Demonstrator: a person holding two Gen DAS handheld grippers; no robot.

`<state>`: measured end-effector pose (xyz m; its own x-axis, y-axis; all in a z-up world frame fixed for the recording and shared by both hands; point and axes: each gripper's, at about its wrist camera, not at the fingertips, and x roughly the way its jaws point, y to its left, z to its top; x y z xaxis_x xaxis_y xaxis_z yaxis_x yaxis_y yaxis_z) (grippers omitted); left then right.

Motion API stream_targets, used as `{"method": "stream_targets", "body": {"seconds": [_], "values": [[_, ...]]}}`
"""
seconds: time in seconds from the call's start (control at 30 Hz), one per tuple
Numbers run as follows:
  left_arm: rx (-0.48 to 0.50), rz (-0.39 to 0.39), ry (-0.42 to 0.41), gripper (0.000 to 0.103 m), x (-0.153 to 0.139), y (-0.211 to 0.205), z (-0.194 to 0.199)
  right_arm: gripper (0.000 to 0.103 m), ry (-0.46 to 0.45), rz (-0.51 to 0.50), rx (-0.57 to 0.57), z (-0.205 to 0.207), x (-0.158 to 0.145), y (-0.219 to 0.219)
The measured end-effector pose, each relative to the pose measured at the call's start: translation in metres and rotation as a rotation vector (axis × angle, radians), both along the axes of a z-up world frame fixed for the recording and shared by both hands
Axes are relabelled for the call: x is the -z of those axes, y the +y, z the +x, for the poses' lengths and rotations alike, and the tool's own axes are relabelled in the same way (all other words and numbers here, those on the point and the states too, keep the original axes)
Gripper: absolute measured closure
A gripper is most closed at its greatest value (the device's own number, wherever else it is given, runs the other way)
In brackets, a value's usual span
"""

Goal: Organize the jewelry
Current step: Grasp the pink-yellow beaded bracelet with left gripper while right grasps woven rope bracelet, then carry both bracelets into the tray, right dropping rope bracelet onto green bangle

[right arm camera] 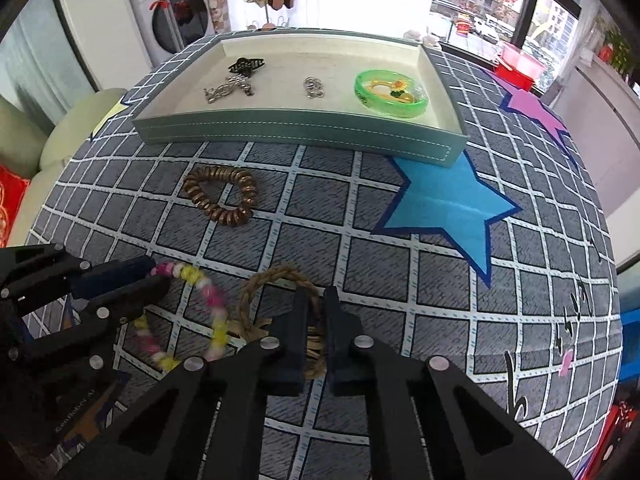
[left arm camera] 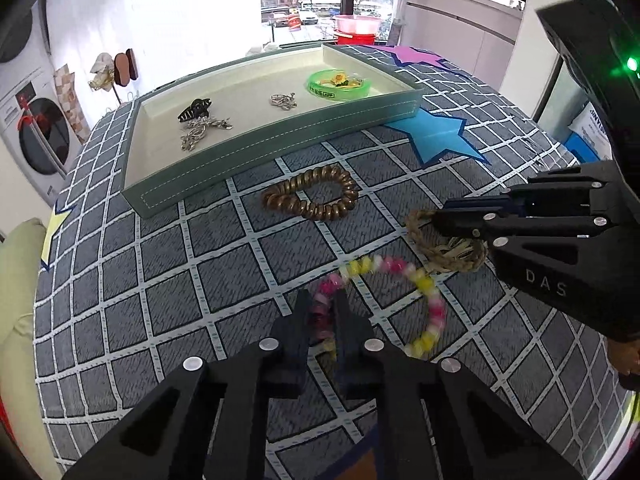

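Note:
My left gripper is shut on a pink, yellow and white bead bracelet, which shows in the right wrist view too. My right gripper is shut on a braided straw bracelet, also in the left wrist view. A brown coil hair tie lies on the cloth in front of the green tray. The tray holds a black hair claw, silver chains, silver rings and a green bangle.
The table wears a grey grid-pattern cloth with a blue star and a purple star. A washing machine and a window stand behind. A pale cushion lies at the left edge.

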<state>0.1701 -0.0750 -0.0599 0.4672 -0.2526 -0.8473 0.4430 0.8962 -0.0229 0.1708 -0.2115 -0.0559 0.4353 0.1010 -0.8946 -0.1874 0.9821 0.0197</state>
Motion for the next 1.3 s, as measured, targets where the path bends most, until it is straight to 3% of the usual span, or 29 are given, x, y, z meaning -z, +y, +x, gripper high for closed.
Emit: {"method": "stream_targets", "body": {"seconds": [0.43,1.0,1.3], "values": [[-0.054,-0.119,0.015,0.079,-0.012,0.027,-0.003,0.098,-0.056,0.115,0.101,-0.011,-0.026,-0.029],[-0.087,-0.194,-0.067,0.079,-0.053,0.055,-0.001,0.098,-0.121,0.185,0.117,-0.015,-0.062,-0.030],[-0.124,-0.228,-0.125,0.079,-0.077,0.068,0.024,0.098,-0.168,0.226,0.137,0.007,-0.089,-0.032]]}}
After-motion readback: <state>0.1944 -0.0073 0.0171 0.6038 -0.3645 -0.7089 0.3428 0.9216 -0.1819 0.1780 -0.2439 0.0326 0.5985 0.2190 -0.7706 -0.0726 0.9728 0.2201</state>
